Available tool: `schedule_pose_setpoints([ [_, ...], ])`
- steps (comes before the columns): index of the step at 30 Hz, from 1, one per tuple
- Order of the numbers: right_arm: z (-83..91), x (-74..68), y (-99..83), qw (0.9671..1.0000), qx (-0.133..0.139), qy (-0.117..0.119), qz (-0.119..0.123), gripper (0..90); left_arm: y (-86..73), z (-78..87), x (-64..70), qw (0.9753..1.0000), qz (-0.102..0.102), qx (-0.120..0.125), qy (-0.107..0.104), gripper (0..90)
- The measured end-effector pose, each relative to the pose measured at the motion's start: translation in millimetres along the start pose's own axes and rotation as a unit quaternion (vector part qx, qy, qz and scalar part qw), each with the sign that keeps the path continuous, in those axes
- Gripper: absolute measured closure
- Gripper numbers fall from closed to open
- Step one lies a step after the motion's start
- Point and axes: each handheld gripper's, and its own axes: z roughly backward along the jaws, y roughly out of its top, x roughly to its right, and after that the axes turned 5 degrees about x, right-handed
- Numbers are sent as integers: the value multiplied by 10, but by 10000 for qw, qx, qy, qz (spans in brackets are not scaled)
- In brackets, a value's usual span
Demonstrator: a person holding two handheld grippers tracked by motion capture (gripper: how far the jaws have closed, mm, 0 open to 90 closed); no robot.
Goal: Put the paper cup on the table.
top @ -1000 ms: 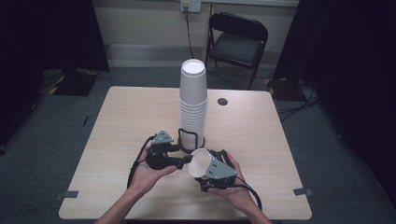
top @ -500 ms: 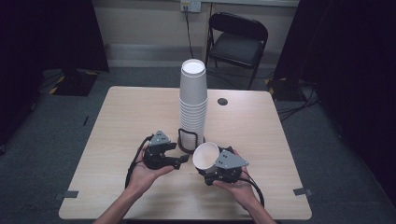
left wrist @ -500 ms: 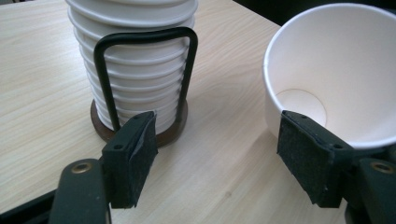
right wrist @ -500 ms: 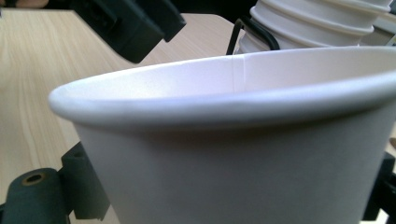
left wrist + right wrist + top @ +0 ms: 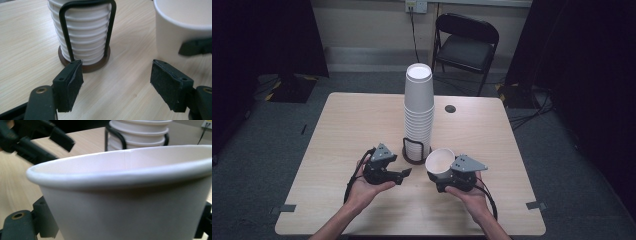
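A tall stack of white paper cups (image 5: 418, 107) stands upside down in a black wire holder (image 5: 415, 150) on a round brown base, at the middle of the table. My right gripper (image 5: 443, 176) is shut on a single white paper cup (image 5: 440, 161), mouth up, just right of the holder; that cup (image 5: 130, 195) looms close in the right gripper view. My left gripper (image 5: 406, 174) is open and holds nothing, left of the held cup. In the left gripper view its pads (image 5: 72, 81) frame bare wood, with the holder (image 5: 86, 32) ahead and the held cup (image 5: 182, 27) at the right.
The light wooden table (image 5: 342, 125) has a small dark round grommet (image 5: 450, 108) right of the stack. A black folding chair (image 5: 467, 47) stands beyond the far edge. Cables trail from both grippers toward the near edge.
The right gripper has turned the single cup from tilted on its side to mouth up and shifted slightly right. The left gripper has drawn a little left, away from the cup.
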Motion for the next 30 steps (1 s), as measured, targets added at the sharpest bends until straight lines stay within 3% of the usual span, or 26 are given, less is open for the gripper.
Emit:
schedule_pose_setpoints([
  [1, 0, 18, 2, 10000, -1, -33, -53, 109, -18, 1, 2, 10000, -62, -49, 20, 263],
  [4, -4, 76, 0, 9998, 33, -64, -161, 109, -68, -1, 0, 10000, 51, 18, -36, 263],
  [10, -3, 229, -4, 9987, 38, -280, -431, 108, -170, 20, -31, 9997, -37, -87, -224, 239],
  [12, 8, 265, -16, 9987, -26, -376, -354, 108, -203, 29, -42, 9998, -75, -117, -175, 221],
  [18, 14, 411, -15, 9962, 31, -641, -597, 107, -249, 73, -132, 9999, 163, 31, -39, 195],
  [26, -68, 623, -26, 9924, 132, -884, -847, 107, -260, 128, -209, 9982, 525, 159, 241, 159],
  [30, -119, 718, -31, 9906, 122, -988, -938, 107, -272, 160, -204, 9985, 453, 306, 83, 158],
])
